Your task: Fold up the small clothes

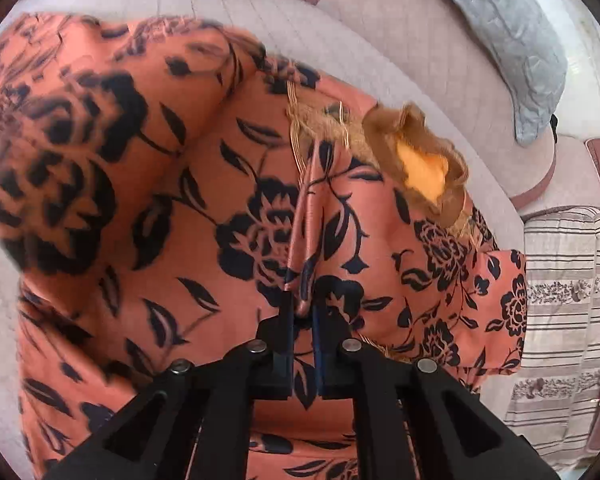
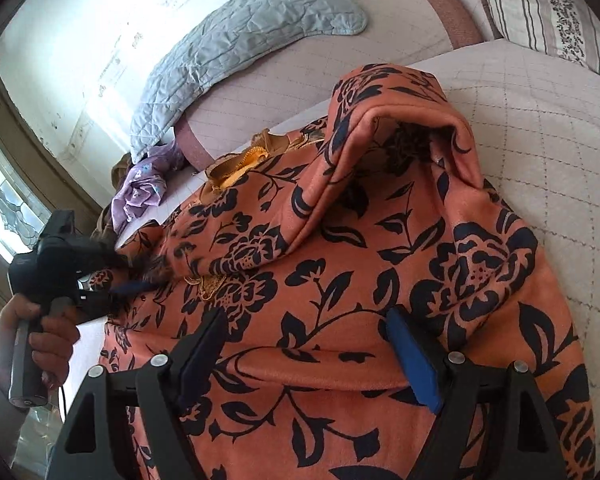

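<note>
Orange floral garment (image 2: 340, 280) half-folded on bed (image 2: 540, 140) | my left claw (image 1: 302, 300) pinching a fabric ridge | my right claw (image 2: 308, 344) wide, empty | folds remain

You are working over a bed (image 2: 540, 152) covered in a pale quilted spread stitched in a diamond grid. The orange garment with black flowers (image 2: 340, 280) lies crumpled directly on that spread and fills the middle of both views; in the right wrist view, bare quilt shows from 1 to 3 o'clock of it. A grey quilted pillow (image 2: 240, 40) rests at 11 o'clock of the garment, up near the wall. A striped, flower-banded pillow (image 2: 548, 12) sits at 1 o'clock. A bunched lilac cloth (image 2: 144, 188) lies at 9 o'clock, near the bed's edge and below the grey pillow.
</note>
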The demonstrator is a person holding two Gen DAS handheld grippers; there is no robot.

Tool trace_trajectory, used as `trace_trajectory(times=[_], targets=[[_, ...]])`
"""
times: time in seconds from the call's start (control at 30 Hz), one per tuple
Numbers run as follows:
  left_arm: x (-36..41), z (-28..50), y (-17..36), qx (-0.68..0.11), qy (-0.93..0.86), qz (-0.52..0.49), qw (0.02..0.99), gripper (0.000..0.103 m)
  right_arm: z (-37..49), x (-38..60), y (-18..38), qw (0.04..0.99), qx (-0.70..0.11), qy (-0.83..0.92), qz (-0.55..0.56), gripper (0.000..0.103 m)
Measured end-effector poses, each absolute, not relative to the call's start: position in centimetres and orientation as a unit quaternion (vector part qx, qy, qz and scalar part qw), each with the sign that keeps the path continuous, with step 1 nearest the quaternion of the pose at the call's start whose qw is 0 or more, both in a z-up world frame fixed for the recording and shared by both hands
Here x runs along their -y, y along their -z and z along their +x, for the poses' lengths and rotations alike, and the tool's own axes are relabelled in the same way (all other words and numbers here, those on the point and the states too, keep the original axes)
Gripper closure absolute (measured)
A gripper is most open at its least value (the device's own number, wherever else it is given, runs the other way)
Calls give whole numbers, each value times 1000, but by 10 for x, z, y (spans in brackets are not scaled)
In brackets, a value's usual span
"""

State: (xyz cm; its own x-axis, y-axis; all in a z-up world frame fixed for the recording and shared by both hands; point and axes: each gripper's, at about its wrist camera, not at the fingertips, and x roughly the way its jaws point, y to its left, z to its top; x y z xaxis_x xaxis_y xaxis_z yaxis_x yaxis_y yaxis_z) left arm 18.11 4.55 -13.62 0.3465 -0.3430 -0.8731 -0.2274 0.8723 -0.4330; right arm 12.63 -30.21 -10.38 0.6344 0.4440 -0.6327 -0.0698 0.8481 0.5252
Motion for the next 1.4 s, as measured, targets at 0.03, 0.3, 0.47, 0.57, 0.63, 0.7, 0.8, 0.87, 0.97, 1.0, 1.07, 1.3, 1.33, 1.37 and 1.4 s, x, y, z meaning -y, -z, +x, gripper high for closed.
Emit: trace_trajectory(times=[0.03, 0.3, 0.47, 0.57, 0.63, 0.7, 0.8, 0.87, 0.97, 1.0, 1.07, 1.3, 1.33, 1.37, 1.4], targets=[[-45, 175, 117, -540, 33, -231, 808, 96, 126, 301, 104, 874, -402, -147, 232, 19], [-47, 139, 98, -497, -23, -115, 860, 95, 120, 302, 106, 874, -402, -147, 230, 18], [-56, 132, 127, -509, -27, -106, 854, 92, 119, 304, 102, 870, -409, -149, 230, 18], [-59, 133, 131, -509, -19, -111, 853, 91, 124, 307, 85, 860, -424, -143, 244, 18], [-58, 131, 130, -505, -21, -102, 857, 91, 132, 317, 60, 863, -391, -158, 280, 18], [-52, 127, 128, -500, -25, -87, 861, 91, 152, 328, 36, 861, -364, -172, 310, 17], [-47, 130, 127, -499, -27, -86, 862, 91, 198, 344, 40, 827, -381, -194, 365, 16], [-47, 130, 131, -501, -22, -91, 860, 91, 228, 360, 76, 795, -435, -162, 391, 16], [-54, 129, 131, -502, -12, -98, 859, 91, 225, 401, 117, 761, -445, -101, 462, 38], [-54, 128, 130, -500, -11, -96, 860, 91, 218, 407, 116, 755, -436, -105, 479, 36], [-51, 126, 130, -495, -13, -84, 865, 91, 214, 401, 99, 770, -439, -102, 452, 28], [-60, 128, 128, -505, 8, -108, 856, 90, 240, 378, 105, 790, -467, -92, 385, 19], [-65, 127, 123, -511, 19, -118, 851, 86, 238, 377, 108, 794, -464, -93, 381, 19], [-75, 123, 115, -506, 29, -140, 851, 81, 230, 371, 94, 813, -451, -86, 358, 19], [-86, 117, 105, -490, 39, -166, 855, 77, 224, 366, 82, 825, -444, -83, 339, 18]])
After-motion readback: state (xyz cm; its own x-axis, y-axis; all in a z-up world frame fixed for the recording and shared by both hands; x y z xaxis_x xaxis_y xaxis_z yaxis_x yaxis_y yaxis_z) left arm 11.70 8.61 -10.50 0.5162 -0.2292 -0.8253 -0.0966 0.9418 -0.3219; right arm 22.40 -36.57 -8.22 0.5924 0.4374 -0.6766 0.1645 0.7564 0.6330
